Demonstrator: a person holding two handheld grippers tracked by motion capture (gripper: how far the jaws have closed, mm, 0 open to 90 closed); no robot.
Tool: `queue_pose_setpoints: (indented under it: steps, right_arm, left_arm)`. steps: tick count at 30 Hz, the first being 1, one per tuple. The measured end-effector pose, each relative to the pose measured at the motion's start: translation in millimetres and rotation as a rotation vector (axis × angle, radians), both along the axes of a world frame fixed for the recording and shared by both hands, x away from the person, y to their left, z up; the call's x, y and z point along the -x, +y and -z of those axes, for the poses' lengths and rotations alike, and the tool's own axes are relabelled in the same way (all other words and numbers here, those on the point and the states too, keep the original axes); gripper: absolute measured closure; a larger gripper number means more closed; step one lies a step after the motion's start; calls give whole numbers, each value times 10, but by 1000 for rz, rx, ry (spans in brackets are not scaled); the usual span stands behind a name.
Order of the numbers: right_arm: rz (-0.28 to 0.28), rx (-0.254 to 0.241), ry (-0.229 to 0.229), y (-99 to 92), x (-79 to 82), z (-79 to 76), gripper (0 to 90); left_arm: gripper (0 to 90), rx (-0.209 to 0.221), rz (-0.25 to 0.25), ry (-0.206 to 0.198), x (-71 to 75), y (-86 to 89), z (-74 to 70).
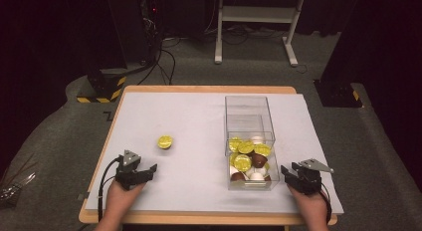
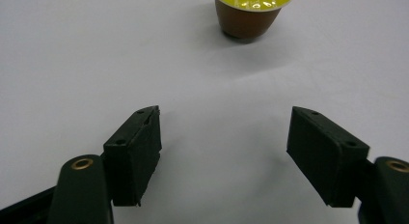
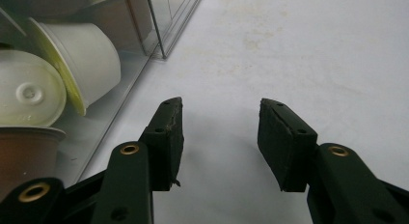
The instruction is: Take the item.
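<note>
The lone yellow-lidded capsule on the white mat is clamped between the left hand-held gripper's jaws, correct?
No. The capsule stands free on the mat, ahead of the left hand-held gripper, whose open jaws hold nothing, as the left gripper view shows.

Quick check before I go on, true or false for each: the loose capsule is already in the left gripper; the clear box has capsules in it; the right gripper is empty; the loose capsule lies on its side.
1. The left gripper holds the loose capsule. False: its jaws are open and empty, the capsule ahead of them.
2. The clear box holds capsules. True, at its near end.
3. The right gripper is empty. True: open, beside the box.
4. The loose capsule lies on its side. False: it stands with its yellow lid up.
</note>
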State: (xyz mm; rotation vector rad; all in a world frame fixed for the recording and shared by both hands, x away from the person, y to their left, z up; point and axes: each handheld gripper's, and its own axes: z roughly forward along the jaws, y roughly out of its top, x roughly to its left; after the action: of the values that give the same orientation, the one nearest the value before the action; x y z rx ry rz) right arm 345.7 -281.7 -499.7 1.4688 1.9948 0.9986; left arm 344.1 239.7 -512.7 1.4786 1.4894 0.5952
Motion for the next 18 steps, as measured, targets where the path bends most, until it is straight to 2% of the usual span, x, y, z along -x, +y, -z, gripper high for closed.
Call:
queue_pose_setpoints:
  steps: [1,3,8,13,18]
  right_arm:
    - [-5,-2,-6,-3,3,-2,507]
    - [-13,-4,-8,1,12,-10,494]
    - [-45,-5,9,35,49,-54,469]
    - [-70,11,-3,80,138,-146,448]
    - [-96,4,-12,95,273,-197,417]
  left_arm:
    - [283,-20,6,2,2,2,4]
    - [279,-29,7,13,5,-14,16]
    - [269,-37,13,18,2,-23,31]
    - [269,-45,14,17,6,-20,33]
    - [267,-41,13,18,6,-19,34]
